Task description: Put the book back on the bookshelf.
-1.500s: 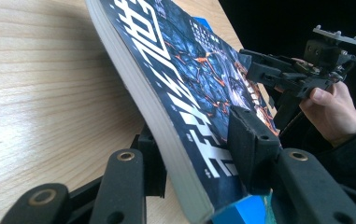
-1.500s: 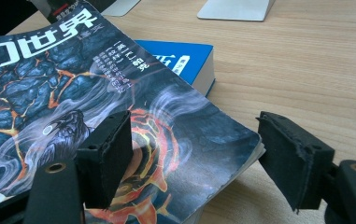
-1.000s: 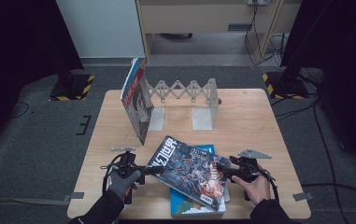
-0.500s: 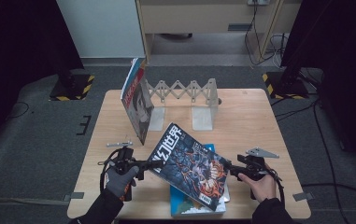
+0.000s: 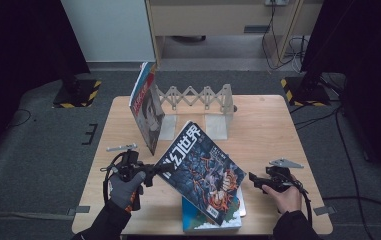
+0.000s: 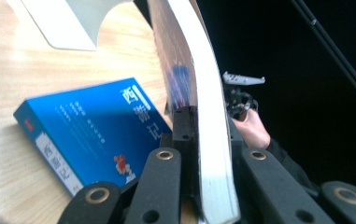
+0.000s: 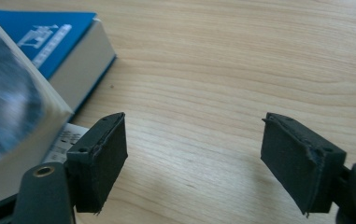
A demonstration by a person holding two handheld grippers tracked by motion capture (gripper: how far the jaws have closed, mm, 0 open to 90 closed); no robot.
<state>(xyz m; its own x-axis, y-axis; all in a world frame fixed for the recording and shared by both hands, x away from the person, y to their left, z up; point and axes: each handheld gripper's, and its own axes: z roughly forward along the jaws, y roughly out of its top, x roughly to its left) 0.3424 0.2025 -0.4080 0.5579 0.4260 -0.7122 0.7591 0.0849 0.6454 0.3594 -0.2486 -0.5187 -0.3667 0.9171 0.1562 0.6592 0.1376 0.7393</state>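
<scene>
A dark illustrated magazine [image 5: 200,170] is tilted up off the table, and my left gripper [image 5: 164,168] is shut on its left edge. In the left gripper view the jaws of my left gripper [image 6: 202,122] clamp the magazine's white page edge [image 6: 213,154]. Beneath it a blue book [image 5: 200,222] lies flat on the table, its cover with white characters [image 6: 87,130] plain to see. My right gripper [image 5: 256,180] stands open to the right of the magazine and apart from it. Nothing but bare wood lies between the fingers of my right gripper [image 7: 194,158]. The blue book [image 7: 49,37] is at its upper left.
A folding grey book rack [image 5: 203,97] stands at the back of the wooden table [image 5: 268,130]. An upright book [image 5: 145,107] leans at the rack's left end. The other hand and its gripper [image 6: 241,95] show beyond the magazine. Dark floor surrounds the table.
The left gripper has raised and tilted the magazine up toward the rack. The right gripper has let go of the magazine's right side and drawn back to the right, open.
</scene>
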